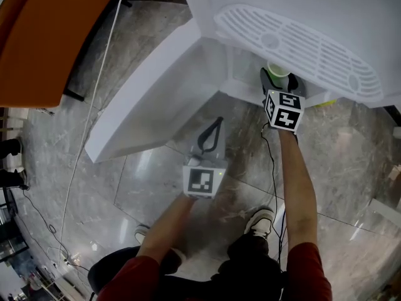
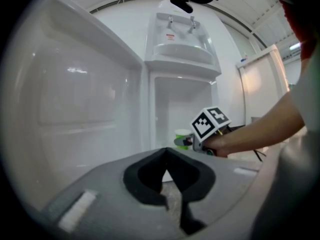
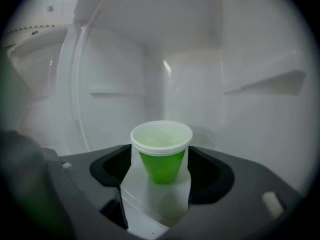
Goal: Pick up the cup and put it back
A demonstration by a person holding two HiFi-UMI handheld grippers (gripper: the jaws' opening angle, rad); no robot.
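A green cup (image 3: 161, 151) with a white rim stands upright on the white shelf (image 3: 150, 209) inside the compartment. My right gripper (image 3: 160, 158) is open, one jaw on each side of the cup and the rim close to both pads. In the head view the cup (image 1: 277, 69) sits just beyond the right gripper (image 1: 280, 80), under the white grille. The left gripper (image 1: 218, 120) hangs lower and to the left, shut on nothing, its tips meeting. From the left gripper view, the left gripper (image 2: 166, 159) faces the cabinet, with the cup (image 2: 182, 133) and the right gripper's marker cube (image 2: 210, 123) ahead.
The white cabinet's door (image 1: 144, 99) stands open at the left. A white slotted grille (image 1: 301, 42) overhangs the compartment. Taps (image 2: 180, 21) sit on top of the cabinet. An orange surface (image 1: 44, 30) lies far left. Cables (image 1: 269, 162) run across the marble floor by my shoes.
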